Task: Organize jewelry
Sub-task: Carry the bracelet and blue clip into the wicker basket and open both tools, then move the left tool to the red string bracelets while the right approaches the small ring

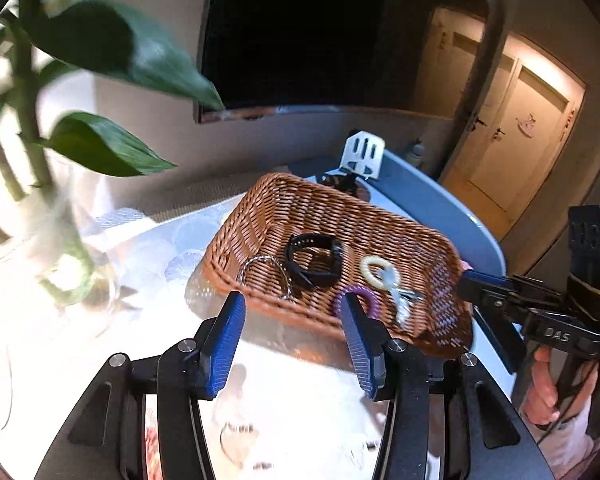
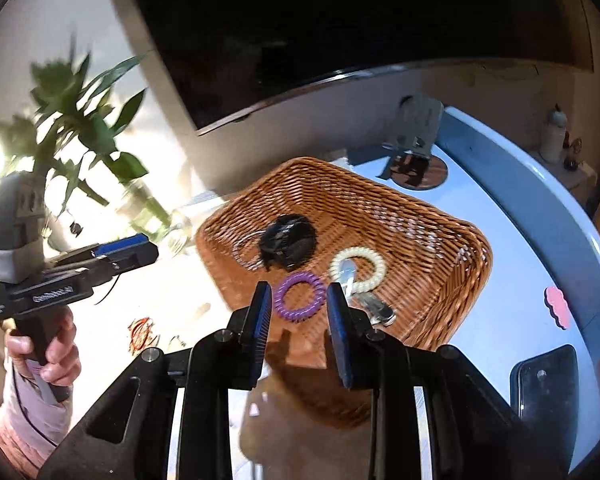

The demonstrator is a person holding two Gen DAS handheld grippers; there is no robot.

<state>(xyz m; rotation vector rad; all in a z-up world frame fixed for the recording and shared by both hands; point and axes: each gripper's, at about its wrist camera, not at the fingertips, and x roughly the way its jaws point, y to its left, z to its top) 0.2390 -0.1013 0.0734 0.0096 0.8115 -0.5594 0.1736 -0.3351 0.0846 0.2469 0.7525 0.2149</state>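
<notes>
A brown wicker basket (image 2: 400,216) is sitting on the table, holding a purple coil ring (image 2: 300,296), a cream coil ring (image 2: 358,268), a black watch band (image 2: 286,242), a thin silvery chain (image 1: 266,270) and what seems to be a blurred silver clip (image 2: 374,306). The left gripper (image 1: 292,308) is hovering at the basket's near rim with its blue jaws spread and nothing between them. The right gripper (image 2: 298,294) is hanging over the purple ring, its jaws parted and gripping nothing.

Bracelets (image 2: 300,297) loose in wicker basket (image 2: 440,280)
</notes>
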